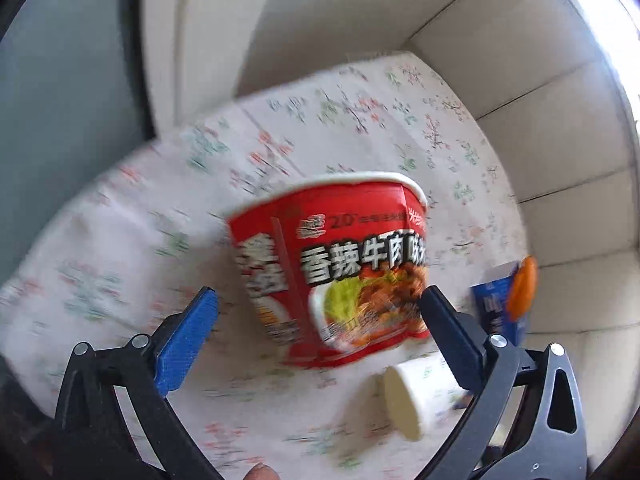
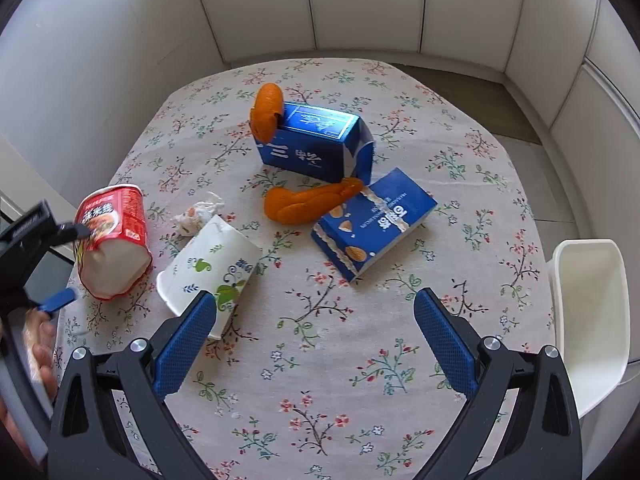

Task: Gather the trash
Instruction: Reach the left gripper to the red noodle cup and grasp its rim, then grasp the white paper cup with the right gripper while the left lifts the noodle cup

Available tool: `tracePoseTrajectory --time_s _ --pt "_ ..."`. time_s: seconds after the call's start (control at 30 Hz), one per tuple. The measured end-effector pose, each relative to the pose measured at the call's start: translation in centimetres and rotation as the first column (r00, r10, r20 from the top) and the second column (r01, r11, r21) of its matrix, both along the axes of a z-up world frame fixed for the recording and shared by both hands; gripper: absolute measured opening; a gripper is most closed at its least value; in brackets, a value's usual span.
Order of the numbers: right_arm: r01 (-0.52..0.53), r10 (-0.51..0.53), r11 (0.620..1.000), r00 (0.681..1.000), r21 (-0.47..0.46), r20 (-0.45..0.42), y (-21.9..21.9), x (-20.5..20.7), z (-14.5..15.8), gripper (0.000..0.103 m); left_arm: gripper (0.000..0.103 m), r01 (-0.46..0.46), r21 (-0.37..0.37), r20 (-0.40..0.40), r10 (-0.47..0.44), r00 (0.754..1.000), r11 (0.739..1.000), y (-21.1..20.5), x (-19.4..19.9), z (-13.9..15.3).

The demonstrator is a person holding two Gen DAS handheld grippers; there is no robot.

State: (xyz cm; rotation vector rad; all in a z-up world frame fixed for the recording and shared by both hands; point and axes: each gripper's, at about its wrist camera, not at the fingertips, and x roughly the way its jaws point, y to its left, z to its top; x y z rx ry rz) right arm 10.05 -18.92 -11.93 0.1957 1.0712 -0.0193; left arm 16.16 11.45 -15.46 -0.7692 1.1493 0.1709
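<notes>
The red noodle cup (image 2: 114,240) lay tipped on its side at the left edge of the table (image 2: 320,360), its white bottom towards the right wrist camera and its long axis running away towards the wall. The left gripper (image 1: 320,304) had its jaws released and wide, the cup between them but not pressed. A white paper cup (image 2: 208,272) lay just beside it, mouth towards the near edge. The right gripper (image 2: 316,312) hung over bare cloth with its jaws released, grasping nothing
</notes>
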Motion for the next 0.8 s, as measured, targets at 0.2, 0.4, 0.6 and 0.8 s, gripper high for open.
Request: tracePoseTrajectory --time_s 0.2,0.4,0.6,0.8 --pt "0.024 -0.02 0.998 0.998 0.06 -0.059 -0.7 0.7 -1.4 0.096 0.096 0.021 -0.106 -0.019 -0.023 1.0 0.994 -1.5 2.6 -2.2" --pt "0.023 -0.012 0.993 0.995 0.119 -0.097 0.4 1.7 -2.7 0.096 0.084 0.085 -0.07 0.007 -0.084 0.996 0.994 -3.1 3.3 -2.2" --pt "0.023 0.017 0.963 0.989 0.267 -0.15 2.9 3.0 -4.2 0.096 0.084 0.192 0.045 0.154 -0.197 0.968 0.98 -5.6 2.1 3.8" --pt "0.07 -0.007 0.938 0.983 0.339 -0.183 5.0 4.6 -5.4 0.096 0.085 0.246 0.117 0.293 -0.27 0.917 0.962 -6.1 -1.2 9.5"
